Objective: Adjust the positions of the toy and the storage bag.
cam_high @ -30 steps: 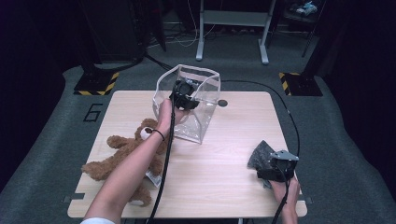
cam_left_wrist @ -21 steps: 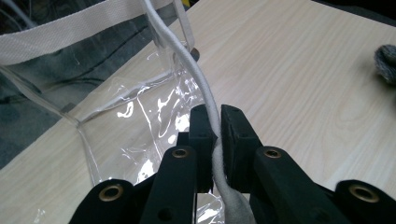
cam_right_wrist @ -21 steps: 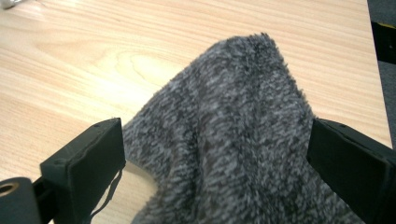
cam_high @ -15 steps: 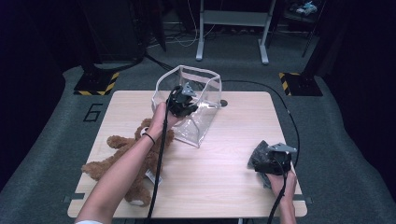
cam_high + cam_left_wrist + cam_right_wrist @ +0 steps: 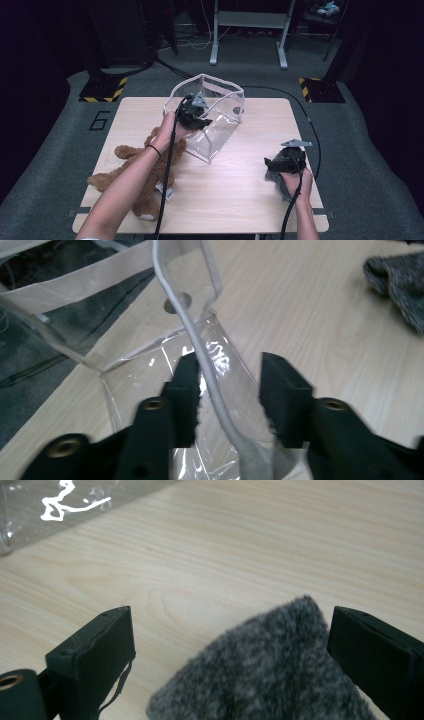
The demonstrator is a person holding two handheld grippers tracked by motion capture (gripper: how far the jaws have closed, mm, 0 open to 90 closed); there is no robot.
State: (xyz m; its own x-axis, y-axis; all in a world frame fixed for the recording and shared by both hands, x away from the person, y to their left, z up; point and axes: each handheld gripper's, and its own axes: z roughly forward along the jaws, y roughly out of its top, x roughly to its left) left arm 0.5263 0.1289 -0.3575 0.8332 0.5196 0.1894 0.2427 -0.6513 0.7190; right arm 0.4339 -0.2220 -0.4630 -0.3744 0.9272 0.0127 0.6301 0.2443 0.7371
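Note:
A clear plastic bag (image 5: pixel 225 107) with white trim stands tilted on the wooden table (image 5: pixel 240 200). My left gripper (image 5: pixel 202 121) is at its near rim. In the left gripper view the jaws (image 5: pixel 230 370) have just been opening, and the bag's white handle cord (image 5: pixel 200 340) runs loose between them, close to the left pad. A grey fuzzy cloth (image 5: pixel 274 175) lies at the table's right. My right gripper (image 5: pixel 270 162) hovers over it, open wide, with the cloth (image 5: pixel 270 675) between the jaws (image 5: pixel 230 625) but clear of both pads.
A brown teddy bear (image 5: pixel 135 165) lies on the table's left under my left forearm. The grey cloth (image 5: pixel 400 280) also appears far off in the left gripper view. Bare wood spans the table's middle and front. Dark floor and stands surround the table.
My left gripper's jaws have parted from the bag's handle cord. My right gripper has lifted slightly and drifted left over the grey cloth.

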